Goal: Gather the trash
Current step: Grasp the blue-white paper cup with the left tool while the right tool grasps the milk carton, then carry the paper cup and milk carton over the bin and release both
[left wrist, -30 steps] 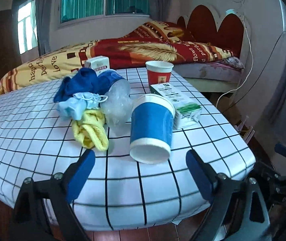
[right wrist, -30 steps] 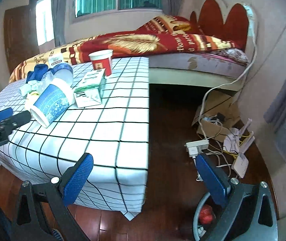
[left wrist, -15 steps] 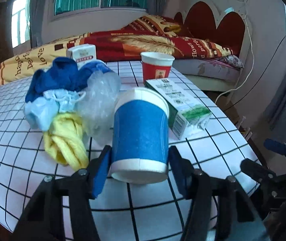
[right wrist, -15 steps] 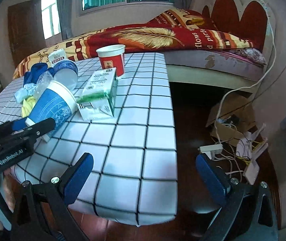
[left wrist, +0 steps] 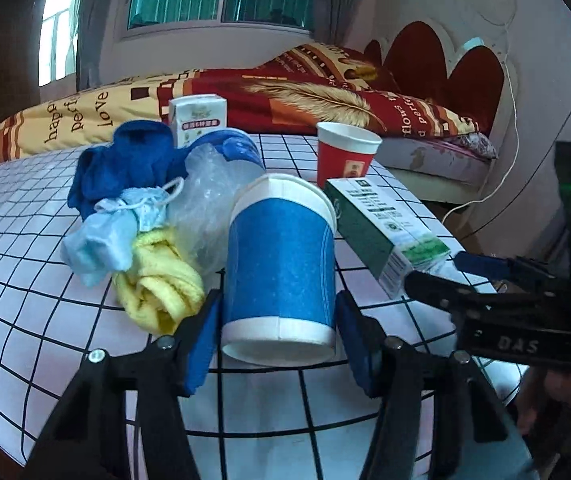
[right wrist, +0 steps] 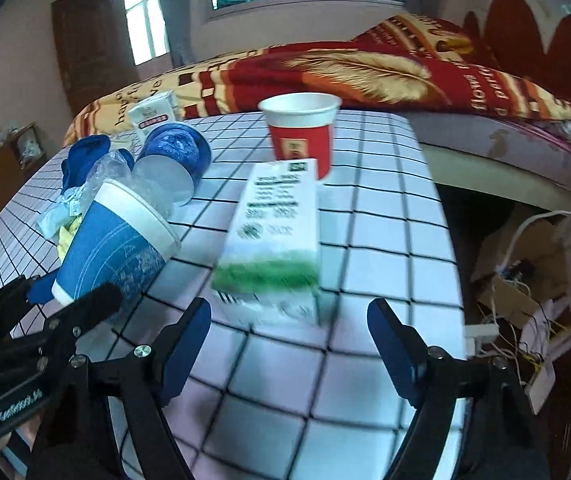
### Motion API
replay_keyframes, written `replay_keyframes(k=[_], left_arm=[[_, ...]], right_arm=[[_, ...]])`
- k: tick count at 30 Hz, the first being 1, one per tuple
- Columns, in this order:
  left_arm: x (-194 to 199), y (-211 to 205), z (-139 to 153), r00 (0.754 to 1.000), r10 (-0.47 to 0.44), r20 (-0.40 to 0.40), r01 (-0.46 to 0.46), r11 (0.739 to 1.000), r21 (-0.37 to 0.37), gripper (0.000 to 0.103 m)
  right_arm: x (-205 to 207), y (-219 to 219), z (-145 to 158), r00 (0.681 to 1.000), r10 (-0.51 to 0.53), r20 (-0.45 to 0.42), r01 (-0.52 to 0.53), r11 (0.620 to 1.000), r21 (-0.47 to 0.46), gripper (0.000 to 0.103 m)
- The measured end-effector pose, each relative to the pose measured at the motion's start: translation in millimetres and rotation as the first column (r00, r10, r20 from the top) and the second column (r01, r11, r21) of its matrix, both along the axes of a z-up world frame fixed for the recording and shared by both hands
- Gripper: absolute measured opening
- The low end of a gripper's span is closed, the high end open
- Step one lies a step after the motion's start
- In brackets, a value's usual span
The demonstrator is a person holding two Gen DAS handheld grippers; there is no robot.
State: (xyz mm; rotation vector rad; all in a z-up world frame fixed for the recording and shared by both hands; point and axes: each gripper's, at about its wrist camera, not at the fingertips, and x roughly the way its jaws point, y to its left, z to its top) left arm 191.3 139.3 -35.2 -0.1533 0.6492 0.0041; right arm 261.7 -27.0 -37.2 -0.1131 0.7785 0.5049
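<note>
Carton [right wrist: 273,236] lies just ahead of your right gripper [right wrist: 289,344], long axis along the fingers, nothing between the closing jaws yet; your left gripper [left wrist: 277,344] already clamps the tipped blue cup [left wrist: 279,268] on the table [right wrist: 365,240]

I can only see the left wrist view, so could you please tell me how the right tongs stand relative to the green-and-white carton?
Observer: The right tongs are closing around the near end of the green-and-white carton. Gaps show on both sides, so no pad touches it yet.
Operator: Thank you. My left tongs grip the blue cup; what is the blue rim behind the crumpled plastic?
Observer: That is a second blue cup, lying on its side with its open mouth facing the right camera.
Operator: Is anything on the floor past the right edge of the table?
Observer: Yes, a white power strip and tangled cables.
</note>
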Motion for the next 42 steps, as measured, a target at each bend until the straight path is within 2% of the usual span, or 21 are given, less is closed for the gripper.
replay_keyframes(k=[4, 5, 6, 18, 28, 35, 42], left_arm=[[1.7, 0.5, -1.1, 1.0, -0.001, -0.006, 0.001, 1.0, 0.004, 0.058], [2.0, -0.1, -1.5, 1.0, -0.003, -0.007, 0.003, 1.0, 0.005, 0.058], [2.5, -0.6, -1.9, 1.0, -0.008, -0.009, 0.008, 1.0, 0.007, 0.058], [-14.4, -27.3, -1.3, 0.997, -0.071, -0.013, 0.072, 0.997, 0.036, 0.057], [-34.0, -48.3, 14.5, 0.995, -0.098, 0.02, 0.097, 0.994, 0.041, 0.057], [-46.2, -76.2, 18.2, 0.989, -0.148, 0.024, 0.147, 0.988, 0.04, 0.057], [-52.2, -115.2, 20.8, 0.975, -0.221, 0.023, 0.22, 0.975, 0.043, 0.057]], right_arm=[[15.0, 14.7, -4.6, 0.999, 0.027, -0.021, -0.028, 0.999, -0.018, 0.082], [16.7, 16.4, -5.7, 0.999, 0.036, -0.03, -0.036, 0.999, -0.015, 0.068], [16.3, 15.2, -6.7, 0.998, 0.042, -0.036, -0.042, 0.999, -0.017, 0.061], [-46.9, -38.5, 0.6, 0.998, -0.019, 0.052, 0.02, 1.0, -0.023, 0.057], [-84.3, -84.1, 21.9, 0.99, -0.086, 0.113, 0.089, 0.996, -0.021, 0.057], [-113.5, -127.9, 35.5, 0.977, -0.16, 0.139, 0.164, 0.986, -0.019, 0.057], [-140.0, -184.4, 35.6, 0.955, -0.257, 0.148, 0.264, 0.964, -0.035, 0.057]])
